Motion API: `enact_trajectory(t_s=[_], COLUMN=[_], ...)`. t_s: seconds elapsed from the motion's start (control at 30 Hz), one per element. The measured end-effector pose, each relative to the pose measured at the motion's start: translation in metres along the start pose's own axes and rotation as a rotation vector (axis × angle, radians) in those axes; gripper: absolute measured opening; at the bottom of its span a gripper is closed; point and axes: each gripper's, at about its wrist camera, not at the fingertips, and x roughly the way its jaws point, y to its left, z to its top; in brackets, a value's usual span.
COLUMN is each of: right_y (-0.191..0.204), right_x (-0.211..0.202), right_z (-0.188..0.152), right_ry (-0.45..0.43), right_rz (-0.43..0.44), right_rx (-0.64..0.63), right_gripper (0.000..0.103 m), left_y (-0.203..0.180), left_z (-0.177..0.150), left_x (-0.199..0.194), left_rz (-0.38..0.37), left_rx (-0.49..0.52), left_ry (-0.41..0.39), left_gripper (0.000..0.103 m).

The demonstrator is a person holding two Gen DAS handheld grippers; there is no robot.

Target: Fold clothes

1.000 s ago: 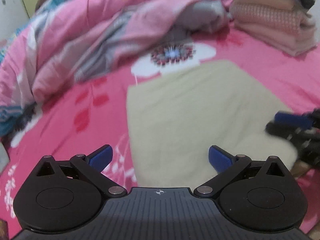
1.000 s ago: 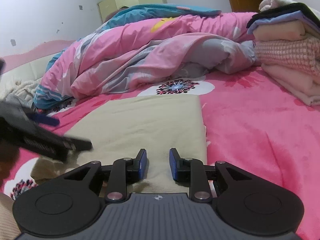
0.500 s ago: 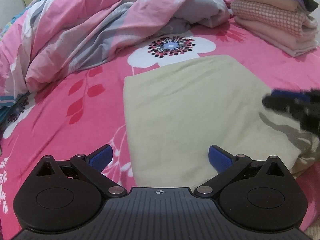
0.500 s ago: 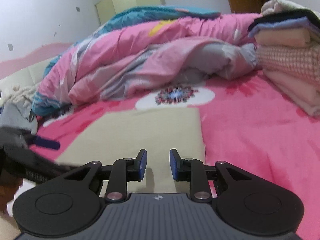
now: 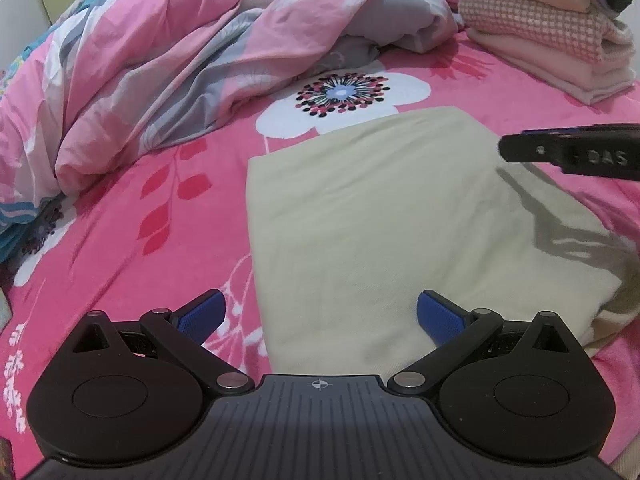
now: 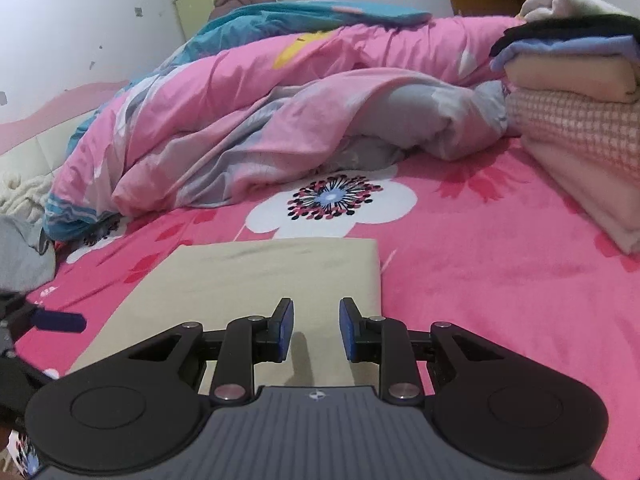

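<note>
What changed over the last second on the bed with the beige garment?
The right claw lifted off the beige garment and drew back toward its near right edge, jaws at the same narrow gap, holding nothing. In the left view it now hangs above the cloth, casting a shadow. The left claw stayed wide open and empty. The garment stayed folded flat; the stack and quilt are unchanged.
</note>
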Motion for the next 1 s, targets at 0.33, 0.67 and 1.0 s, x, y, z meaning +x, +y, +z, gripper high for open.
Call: enact_trajectory(t_s=[0.33, 0.67, 1.0], right_y=[-0.006, -0.01, -0.03], right_x=[0.019, 0.018, -0.001], right_z=[-0.019, -0.021, -0.013], right_ry=[0.009, -0.005, -0.013], right_rz=[-0.008, 0.009, 0.114], right_rx=[-0.036, -0.014, 0.115], right_gripper=[0.027, 0.027, 0.067], left_y=[0.0, -0.002, 0.047], left_z=[-0.001, -0.001, -0.012], left_x=[0.0, 0.0, -0.01], left_rz=[0.0, 0.007, -0.168], left_rx=[0.001, 0.006, -0.239], left_ry=[-0.001, -0.002, -0.105], left_gripper=[0.103, 0.103, 0.103])
